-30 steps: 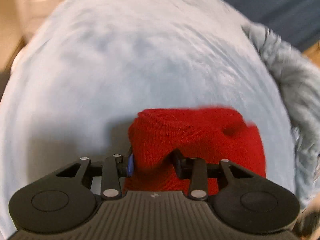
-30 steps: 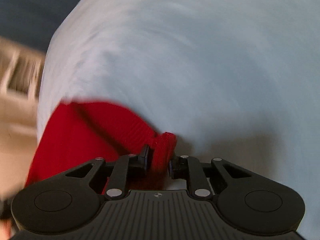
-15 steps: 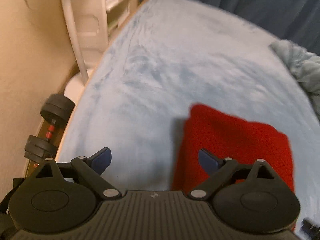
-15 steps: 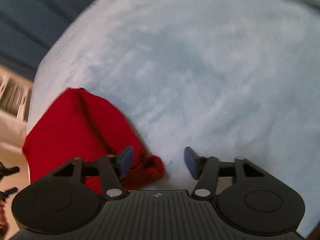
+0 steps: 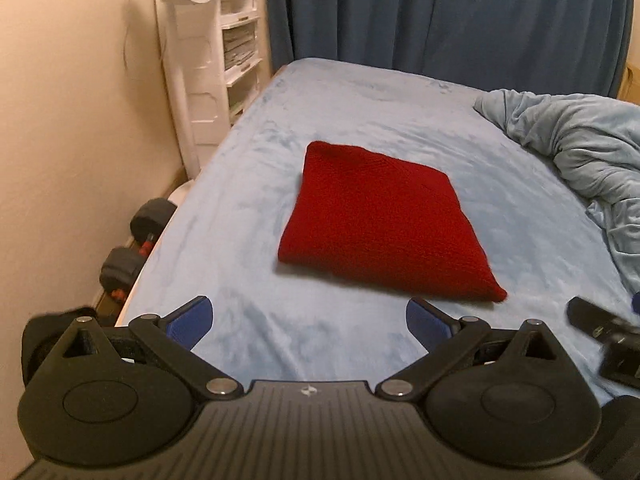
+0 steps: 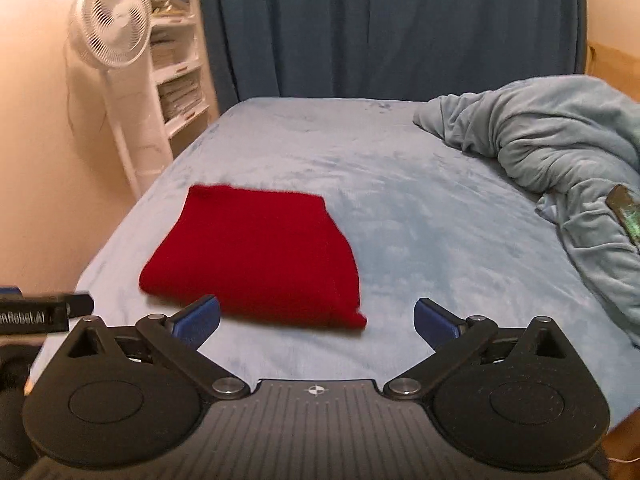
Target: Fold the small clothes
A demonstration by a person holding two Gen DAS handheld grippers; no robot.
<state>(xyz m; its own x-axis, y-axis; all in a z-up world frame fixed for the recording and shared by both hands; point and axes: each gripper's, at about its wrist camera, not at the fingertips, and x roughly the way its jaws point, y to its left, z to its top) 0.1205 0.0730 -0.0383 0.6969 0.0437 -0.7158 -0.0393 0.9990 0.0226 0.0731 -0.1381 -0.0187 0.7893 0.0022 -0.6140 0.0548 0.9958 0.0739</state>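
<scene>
A red knitted garment [image 5: 380, 228] lies folded flat in a rough square on the light blue bed [image 5: 280, 120]. It also shows in the right wrist view [image 6: 260, 252]. My left gripper [image 5: 308, 320] is open and empty, held back above the bed's near edge, apart from the garment. My right gripper [image 6: 316, 316] is open and empty too, just short of the garment's near edge. The right gripper's tip shows at the right edge of the left wrist view [image 5: 600, 324].
A crumpled pale blue blanket [image 6: 560, 148] lies on the bed's right side. A white fan [image 6: 114, 28] and white shelves [image 5: 240, 52] stand at the left. Dumbbells [image 5: 136, 240] lie on the floor by the wall. Dark blue curtains [image 6: 380, 28] hang behind.
Both grippers held the red garment a second ago, then opened and let it go. Both have since pulled back and up, leaving it folded on the bed.
</scene>
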